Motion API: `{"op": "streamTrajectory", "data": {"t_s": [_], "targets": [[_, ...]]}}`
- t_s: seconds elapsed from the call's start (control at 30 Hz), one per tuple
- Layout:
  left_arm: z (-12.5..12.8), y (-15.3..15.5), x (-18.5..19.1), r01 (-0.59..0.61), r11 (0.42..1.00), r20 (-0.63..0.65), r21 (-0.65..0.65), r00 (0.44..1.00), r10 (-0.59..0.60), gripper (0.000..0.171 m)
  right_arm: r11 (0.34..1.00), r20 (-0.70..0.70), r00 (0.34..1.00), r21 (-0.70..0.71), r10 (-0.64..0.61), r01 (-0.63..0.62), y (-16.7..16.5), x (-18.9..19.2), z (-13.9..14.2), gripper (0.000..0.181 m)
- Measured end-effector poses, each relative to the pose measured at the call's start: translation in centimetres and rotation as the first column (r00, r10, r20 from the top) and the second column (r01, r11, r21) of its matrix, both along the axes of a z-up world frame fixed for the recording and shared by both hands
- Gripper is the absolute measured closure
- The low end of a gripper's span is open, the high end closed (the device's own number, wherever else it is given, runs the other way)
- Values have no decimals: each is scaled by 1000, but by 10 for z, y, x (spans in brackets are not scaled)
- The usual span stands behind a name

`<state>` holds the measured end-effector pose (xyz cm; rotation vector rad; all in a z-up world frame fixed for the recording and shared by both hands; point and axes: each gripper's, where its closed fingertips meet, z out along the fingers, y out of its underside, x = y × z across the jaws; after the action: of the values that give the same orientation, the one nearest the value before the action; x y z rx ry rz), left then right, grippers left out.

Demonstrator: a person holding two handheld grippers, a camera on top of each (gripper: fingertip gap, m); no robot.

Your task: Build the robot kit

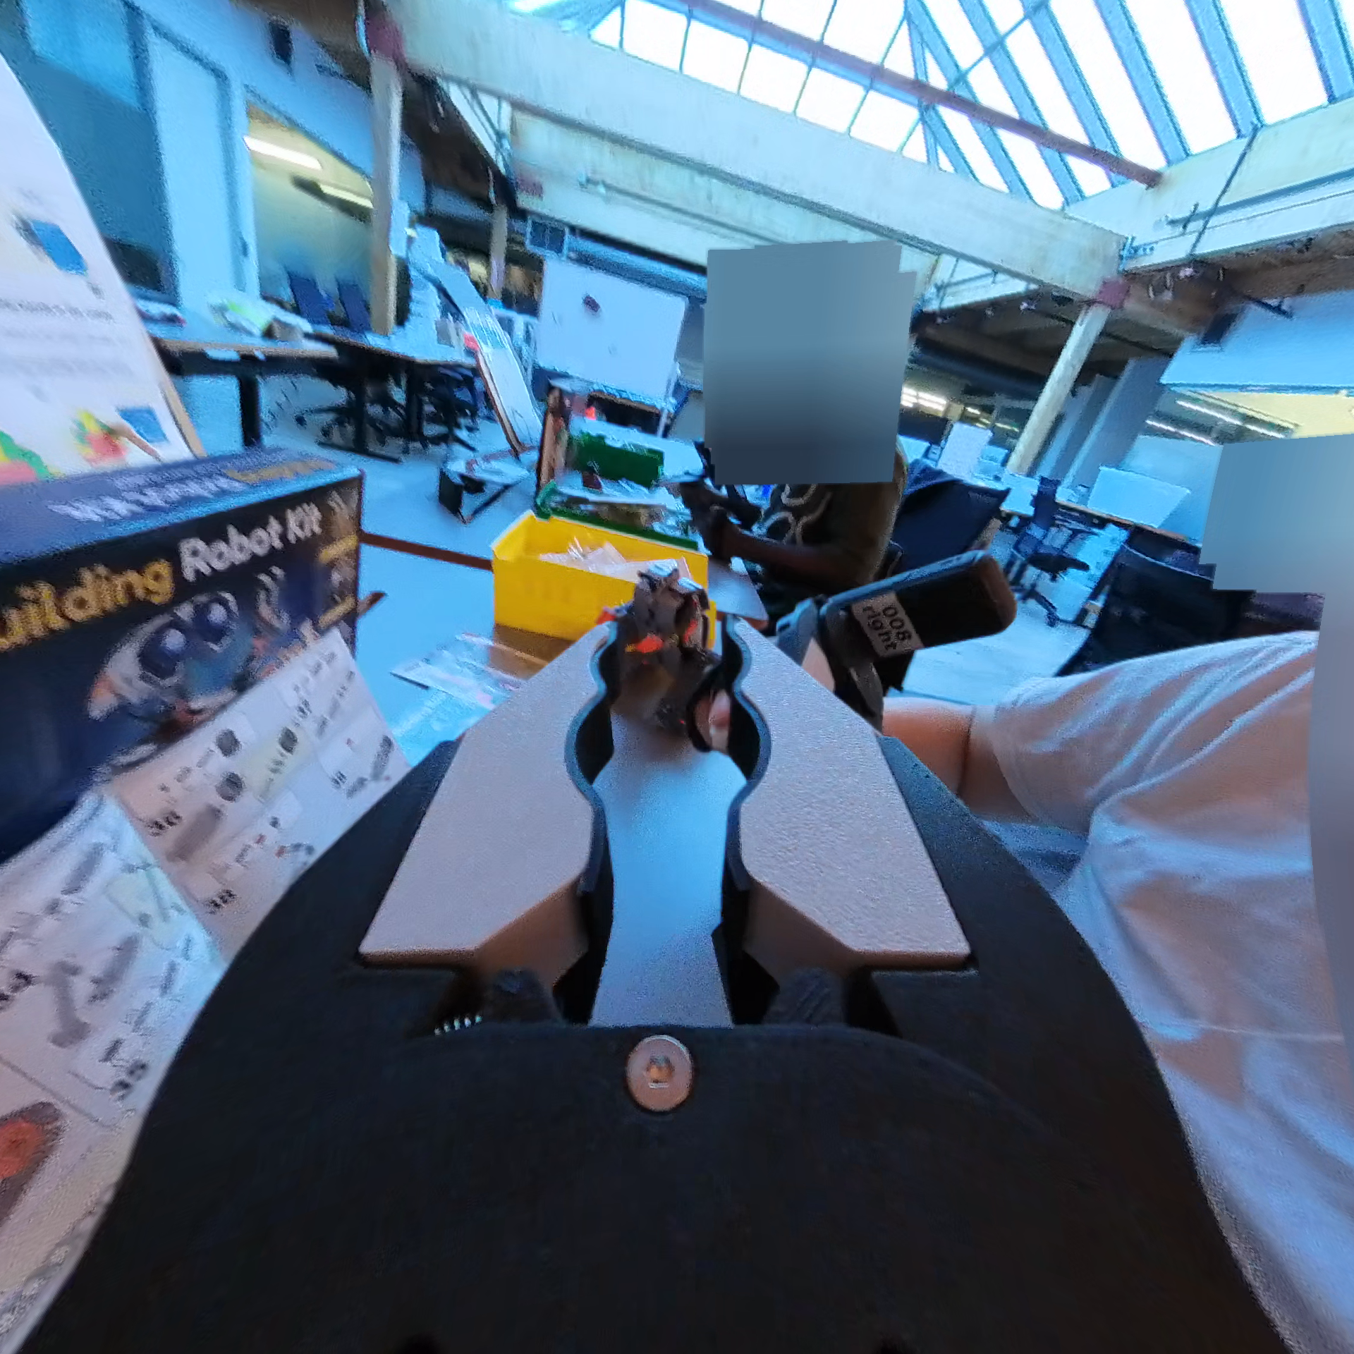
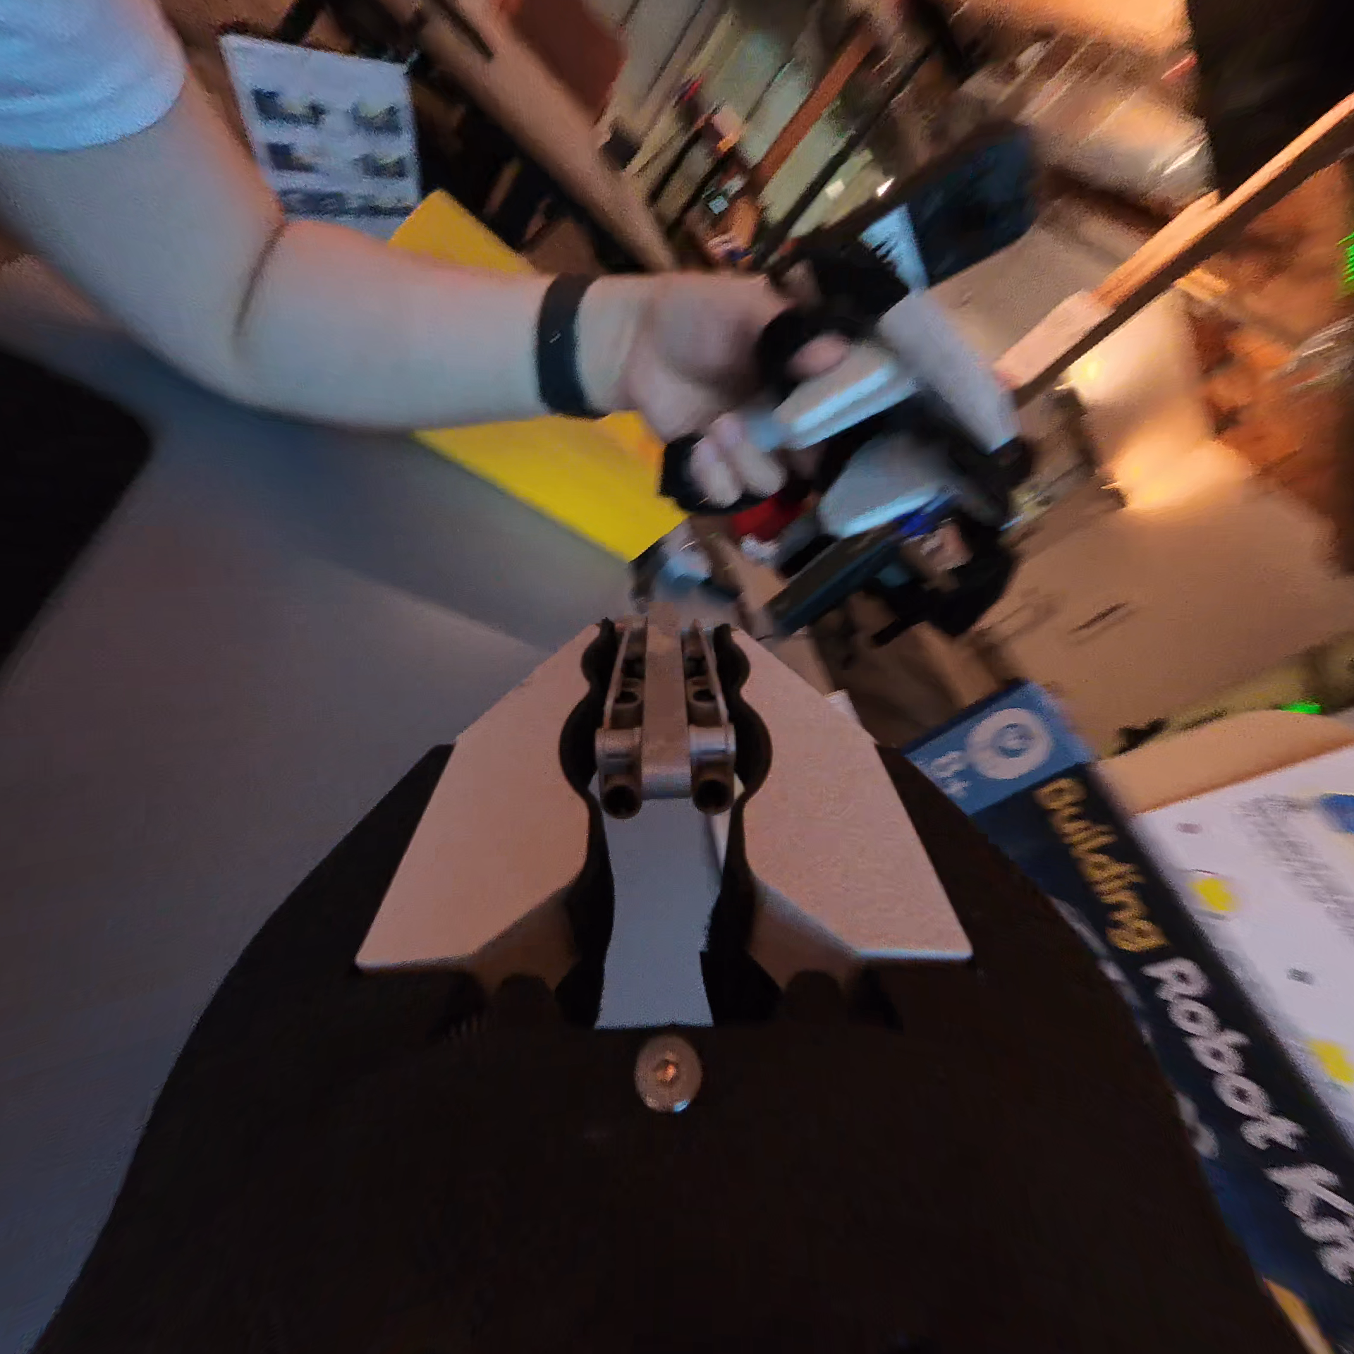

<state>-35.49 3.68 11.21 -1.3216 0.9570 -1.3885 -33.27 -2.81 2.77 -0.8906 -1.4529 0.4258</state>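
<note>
A small dark assembly [image 1: 663, 652] with orange-red spots is gripped at the tips of the left claw [image 1: 665, 663]; it stands up between the 2 fingers and rises a little above them. Its make-up is too blurred to be told. Beyond the tips, a yellow bin [image 1: 571, 586] is seen on the table [image 1: 432, 608], with clear bags inside. To the left of the claw a dark blue box [image 1: 168, 608] stands close by, and printed sheets [image 1: 242, 791] of parts lean against its lower edge. To the right of the claw a white sleeve [image 1: 1143, 842] and a bare arm are seen, with the black handle of the other tool just past the right finger.

The right claw [image 2: 665, 703] is closed on a grey part [image 2: 665, 747] made of 2 parallel holed beams. The part lies lengthwise between the fingers, from the tips back toward the camera, where 2 round sockets face the lens. Ahead and above, a hand [image 2: 696, 381] with a black wristband [image 2: 563, 344] is wrapped about the other tool's handle, much blurred. A yellow surface [image 2: 557, 461] lies beyond the claw to the left, and the blue box [image 2: 1143, 901] lies to the right, with a white sheet [image 2: 1260, 916] beside it.
</note>
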Motion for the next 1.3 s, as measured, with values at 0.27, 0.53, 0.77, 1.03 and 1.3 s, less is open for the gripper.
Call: {"op": "streamTrajectory", "data": {"t_s": [0.27, 0.53, 0.77, 1.03, 1.3], "targets": [[-38, -18, 40, 153, 980, -60, -131, 985, -161, 145, 975, -305, 940, 113, -151, 193, 13, 34, 33, 156], [-64, -36, 75, 303, 908, -5, -289, 948, -318, 149, 958, -259, 933, 73, -249, 276, 21, 43, 21, 155], [-76, -35, 82, 354, 863, 23, -360, 928, -371, 152, 931, -195, 916, 32, -352, 364, 35, 47, 11, 155], [-81, -27, 87, 387, 808, 97, -445, 917, -386, 155, 903, -143, 893, -32, -427, 427, 42, 49, 5, 155], [-89, -22, 85, 422, 737, 158, -528, 902, -402, 156, 883, -105, 878, -116, -467, 455, 48, 49, -2, 155]]}}
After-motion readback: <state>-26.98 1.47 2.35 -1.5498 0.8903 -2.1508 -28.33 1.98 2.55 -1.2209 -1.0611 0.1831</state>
